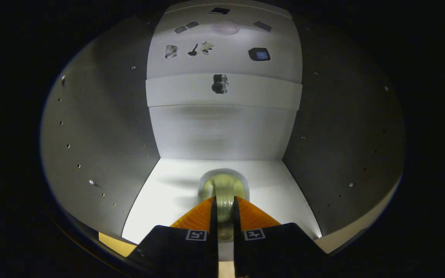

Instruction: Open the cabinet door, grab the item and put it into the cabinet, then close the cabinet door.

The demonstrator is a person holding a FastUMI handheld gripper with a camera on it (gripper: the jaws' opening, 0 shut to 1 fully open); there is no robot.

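Now I have the gripper (224, 204) inside the cabinet (102, 127), fingers clamped on a pale cup (224, 189) resting on the cabinet floor.

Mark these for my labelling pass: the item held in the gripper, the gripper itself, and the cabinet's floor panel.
item (224, 189): gripper view, on its pale green rounded body just ahead of the fingers.
gripper (224, 202): gripper view, midway between the fingertips, shut on the item.
cabinet floor (276, 185): gripper view, bare white panel beside the item.

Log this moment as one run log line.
stage: placing | tongs: shut on green cup | green cup: inside cabinet, over its floor | cabinet: open, side walls either side of the tongs | release: not yet
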